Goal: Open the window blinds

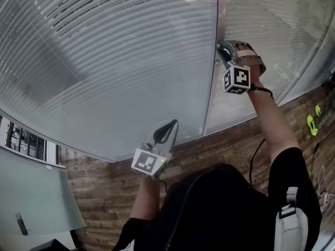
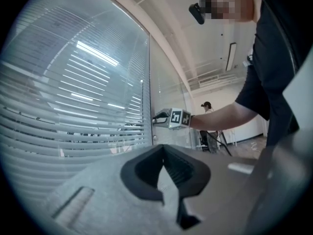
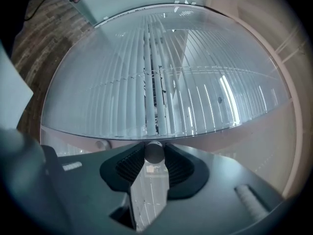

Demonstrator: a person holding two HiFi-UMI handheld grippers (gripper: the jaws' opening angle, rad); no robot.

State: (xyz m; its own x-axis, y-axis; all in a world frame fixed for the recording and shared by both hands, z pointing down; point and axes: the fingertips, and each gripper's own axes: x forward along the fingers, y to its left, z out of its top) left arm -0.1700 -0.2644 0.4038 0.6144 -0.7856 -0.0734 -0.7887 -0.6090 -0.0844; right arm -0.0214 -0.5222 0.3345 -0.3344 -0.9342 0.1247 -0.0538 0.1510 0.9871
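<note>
Grey slatted blinds (image 1: 104, 61) hang behind a glass wall, their slats mostly closed. A small round knob (image 3: 154, 152) sits on the pale frame (image 1: 212, 77) between two panes. My right gripper (image 1: 224, 48) reaches level to that frame; in the right gripper view its jaws stand on either side of the knob, pads touching it. It also shows in the left gripper view as the right gripper (image 2: 157, 117), against the frame. My left gripper (image 1: 168, 127) hangs lower, near the glass, with its jaws together and nothing between them.
A brick-patterned floor (image 1: 220, 145) runs below the glass. A green object (image 1: 313, 122) and a cable (image 1: 256, 150) lie at the right. A white panel (image 1: 31, 192) stands at the lower left. A person (image 2: 208, 106) stands far back in the room.
</note>
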